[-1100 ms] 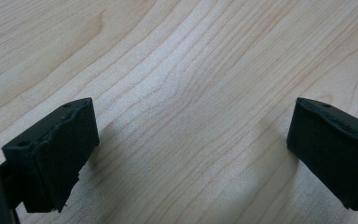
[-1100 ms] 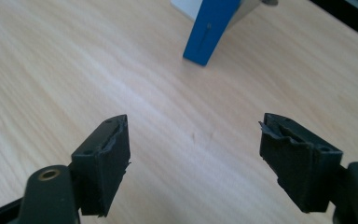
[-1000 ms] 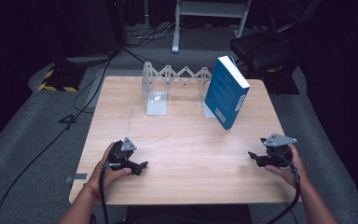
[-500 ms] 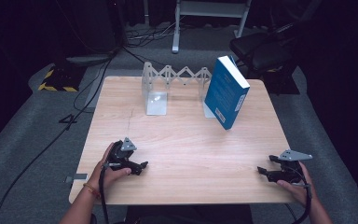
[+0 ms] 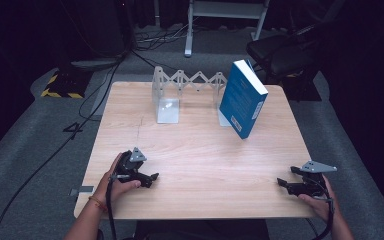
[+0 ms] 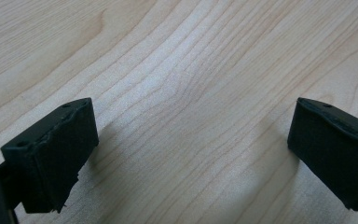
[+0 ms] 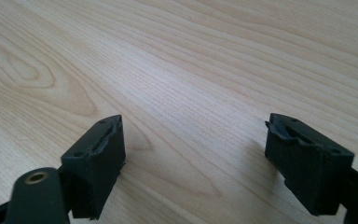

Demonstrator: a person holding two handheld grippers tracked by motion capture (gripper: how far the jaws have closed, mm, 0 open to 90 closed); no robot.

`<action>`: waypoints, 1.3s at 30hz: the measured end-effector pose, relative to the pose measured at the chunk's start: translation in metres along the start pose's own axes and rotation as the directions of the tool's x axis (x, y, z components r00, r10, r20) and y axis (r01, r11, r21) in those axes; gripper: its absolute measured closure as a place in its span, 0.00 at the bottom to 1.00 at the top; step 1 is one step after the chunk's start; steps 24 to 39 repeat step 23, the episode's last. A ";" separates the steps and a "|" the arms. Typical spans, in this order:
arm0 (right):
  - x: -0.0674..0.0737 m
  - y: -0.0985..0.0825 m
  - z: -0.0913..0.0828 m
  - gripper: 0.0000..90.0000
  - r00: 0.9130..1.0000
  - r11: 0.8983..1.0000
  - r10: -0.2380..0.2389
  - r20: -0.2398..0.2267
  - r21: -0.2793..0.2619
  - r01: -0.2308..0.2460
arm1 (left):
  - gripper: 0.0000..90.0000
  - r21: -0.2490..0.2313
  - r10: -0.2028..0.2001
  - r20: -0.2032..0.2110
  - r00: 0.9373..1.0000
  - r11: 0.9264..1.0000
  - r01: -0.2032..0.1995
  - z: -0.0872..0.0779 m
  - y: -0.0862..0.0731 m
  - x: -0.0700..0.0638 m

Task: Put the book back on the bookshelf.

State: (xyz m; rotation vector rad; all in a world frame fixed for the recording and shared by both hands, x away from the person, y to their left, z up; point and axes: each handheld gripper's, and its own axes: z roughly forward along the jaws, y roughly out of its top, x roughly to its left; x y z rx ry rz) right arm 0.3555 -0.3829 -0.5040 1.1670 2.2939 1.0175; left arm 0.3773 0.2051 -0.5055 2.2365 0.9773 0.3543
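Leaning blue book (image 5: 242, 97) far beyond both open tongs, untouched.

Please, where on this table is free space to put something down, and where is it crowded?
The wooden table is bare across its middle and near half, between the left gripper and the right gripper. Its far left and far right corners are also bare. It is crowded at the far edge, where the blue book leans by the grey folding bookstand.
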 end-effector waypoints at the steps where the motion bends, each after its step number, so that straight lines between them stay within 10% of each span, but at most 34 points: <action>1: 0.000 0.000 0.000 0.23 1.000 1.000 0.007 0.004 0.002 -0.007 | 0.02 0.000 -0.001 0.002 1.000 1.000 0.001 0.000 0.000 0.000; 39: -0.001 0.000 0.000 0.22 0.999 1.000 0.026 0.030 0.001 -0.026 | 0.00 0.007 -0.005 -0.002 1.000 1.000 0.005 0.001 0.001 0.000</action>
